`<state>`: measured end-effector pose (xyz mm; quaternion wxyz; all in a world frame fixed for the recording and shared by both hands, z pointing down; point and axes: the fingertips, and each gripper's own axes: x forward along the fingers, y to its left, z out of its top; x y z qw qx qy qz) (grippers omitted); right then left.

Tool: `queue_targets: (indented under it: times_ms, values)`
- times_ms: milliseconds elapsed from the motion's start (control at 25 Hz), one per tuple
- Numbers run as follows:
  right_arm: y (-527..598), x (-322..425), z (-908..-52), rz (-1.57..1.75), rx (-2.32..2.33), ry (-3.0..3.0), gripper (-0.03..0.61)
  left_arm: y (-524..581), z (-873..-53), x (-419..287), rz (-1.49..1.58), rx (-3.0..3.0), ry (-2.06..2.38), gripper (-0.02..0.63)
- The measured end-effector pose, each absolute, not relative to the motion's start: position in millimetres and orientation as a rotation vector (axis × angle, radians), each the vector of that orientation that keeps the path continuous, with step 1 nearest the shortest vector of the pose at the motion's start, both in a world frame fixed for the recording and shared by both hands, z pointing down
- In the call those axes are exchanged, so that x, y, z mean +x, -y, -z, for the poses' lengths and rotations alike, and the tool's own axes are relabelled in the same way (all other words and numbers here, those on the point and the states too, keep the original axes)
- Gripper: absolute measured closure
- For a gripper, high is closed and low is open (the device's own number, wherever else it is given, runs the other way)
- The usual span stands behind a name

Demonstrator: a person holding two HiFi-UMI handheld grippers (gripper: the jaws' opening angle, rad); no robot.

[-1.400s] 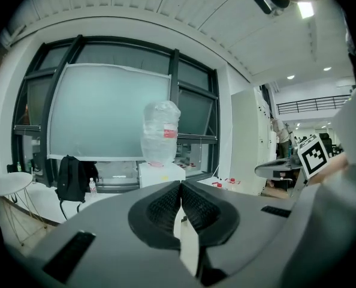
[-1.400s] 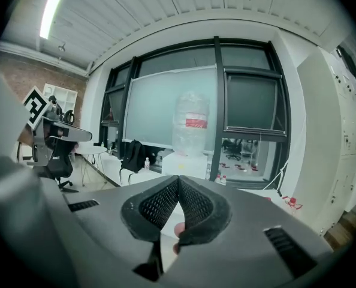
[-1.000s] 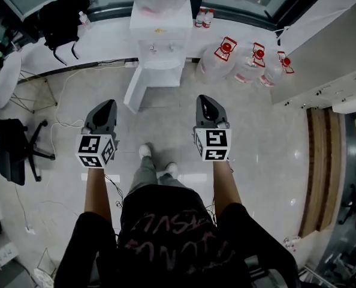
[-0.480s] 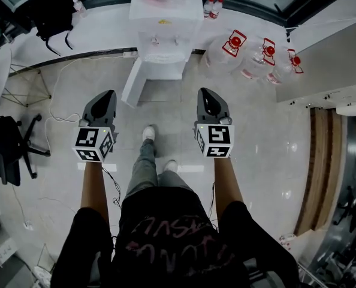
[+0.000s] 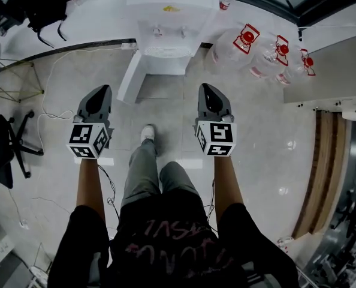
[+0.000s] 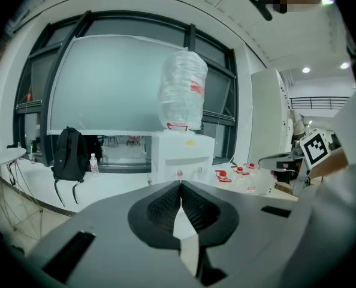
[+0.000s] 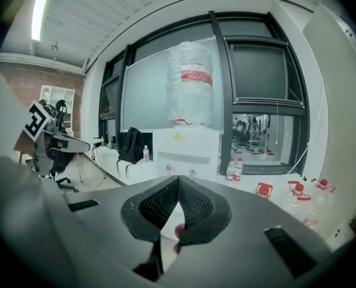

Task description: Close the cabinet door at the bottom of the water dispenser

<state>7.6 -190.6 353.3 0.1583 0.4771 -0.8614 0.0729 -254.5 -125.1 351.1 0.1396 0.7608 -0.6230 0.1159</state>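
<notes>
The white water dispenser point(image 5: 166, 17) stands against the window ledge at the top of the head view, with a big bottle on top point(image 6: 183, 89). Its bottom cabinet door point(image 5: 130, 77) hangs open, swung out toward the left over the floor. My left gripper point(image 5: 100, 92) is shut and empty, held in the air short of the door's free edge. My right gripper point(image 5: 207, 89) is also shut and empty, level with the left one, to the right of the dispenser front. Both gripper views look at the dispenser point(image 7: 187, 146) from a short way off.
Several water jugs with red caps point(image 5: 250, 44) lie on the floor right of the dispenser. A black backpack point(image 5: 43, 5) rests on the ledge at left, and a black office chair point(image 5: 7, 143) stands far left. A cable point(image 5: 52, 116) runs over the tiles.
The person has stepped forward, so the dispenser and its open door sit lower and nearer in the head view. Both grippers stay shut, held out in front.
</notes>
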Motion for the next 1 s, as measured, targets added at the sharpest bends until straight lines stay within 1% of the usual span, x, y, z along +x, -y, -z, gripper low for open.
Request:
queue_targets:
  times_ms: [400,600,1000]
  values:
    - [211.1,6.8,-471.7,-0.229,1.355,2.436,0.566,147.1,-463.9,-263.1,-0.331,2.19,1.807,0.598]
    - [216.4,10.8,-528.5,-0.294,1.354,2.45,0.566,150.5,-515.3,-266.0,-0.349,2.184,1.829,0.598]
    - [222.1,16.2,-647.9,-0.238,1.334,2.458,0.566,152.0,-622.9,-294.2,-0.354,2.148,1.917,0.598]
